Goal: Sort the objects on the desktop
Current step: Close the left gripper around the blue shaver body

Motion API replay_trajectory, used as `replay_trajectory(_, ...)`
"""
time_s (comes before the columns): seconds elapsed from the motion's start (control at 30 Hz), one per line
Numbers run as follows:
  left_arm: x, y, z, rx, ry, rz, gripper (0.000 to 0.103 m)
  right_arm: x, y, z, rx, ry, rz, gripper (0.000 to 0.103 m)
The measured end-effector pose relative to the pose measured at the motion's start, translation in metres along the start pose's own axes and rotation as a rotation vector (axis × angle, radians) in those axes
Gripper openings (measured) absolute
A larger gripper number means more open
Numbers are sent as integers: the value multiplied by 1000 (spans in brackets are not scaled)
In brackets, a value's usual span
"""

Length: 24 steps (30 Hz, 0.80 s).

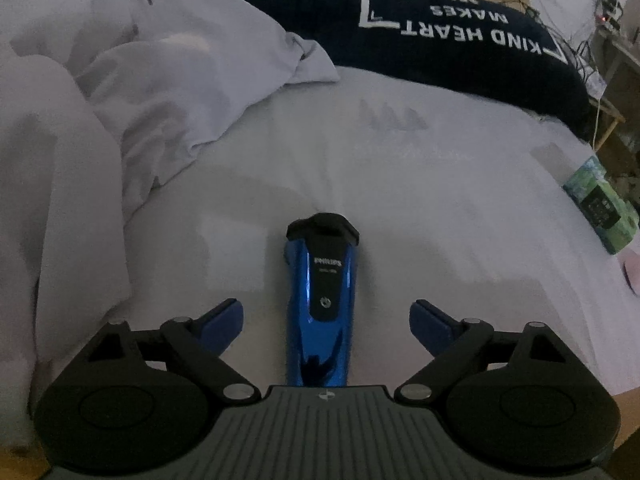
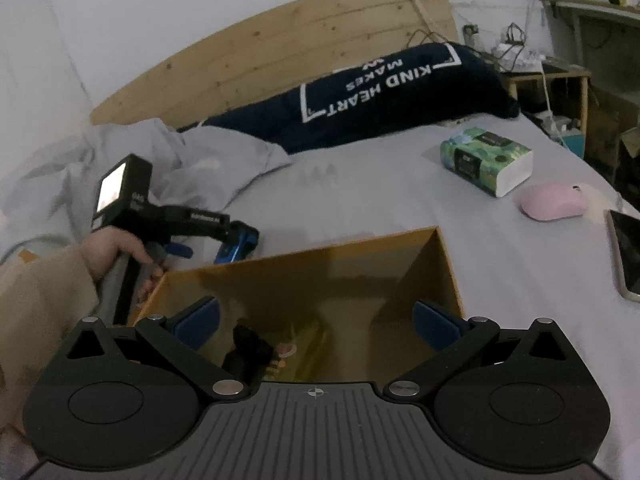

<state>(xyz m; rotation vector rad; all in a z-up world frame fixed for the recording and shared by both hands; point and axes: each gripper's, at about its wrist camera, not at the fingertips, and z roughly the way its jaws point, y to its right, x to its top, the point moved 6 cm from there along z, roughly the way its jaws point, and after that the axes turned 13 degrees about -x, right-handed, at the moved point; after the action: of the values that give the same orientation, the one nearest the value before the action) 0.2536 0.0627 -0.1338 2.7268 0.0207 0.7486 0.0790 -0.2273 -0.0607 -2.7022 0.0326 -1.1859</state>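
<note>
Between the wide-open jaws of my left tool (image 1: 326, 320) on the bed lies the glossy blue electric shaver (image 1: 320, 312), ungripped; closing off-centre could squirt its slick body sideways.

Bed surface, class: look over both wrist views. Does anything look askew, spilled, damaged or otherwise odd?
Nothing is spilled or damaged. The shaver, tissue pack, pink mouse and phone lie intact on the sheet. Only the crumpled blanket looks untidy.
</note>
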Motion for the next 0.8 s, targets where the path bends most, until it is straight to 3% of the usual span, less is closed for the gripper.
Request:
replay_trajectory(0.3, -8, -9, 35, -9, -116, 30, 96, -5, -4, 5, 3, -22, -21, 103)
replay_trajectory(0.53, -12, -14, 43, -31, -112, 41, 85, -6, -9, 9, 10, -33, -37, 103)
replay_trajectory(0.67, -12, -16, 40, -20, -83, 19, 62, -8, -10, 12, 14, -44, -40, 103)
replay_trajectory(0.8, -15, -15, 39, -37, -79, 18, 47, -8, -10, 10, 25, -38, -36, 103)
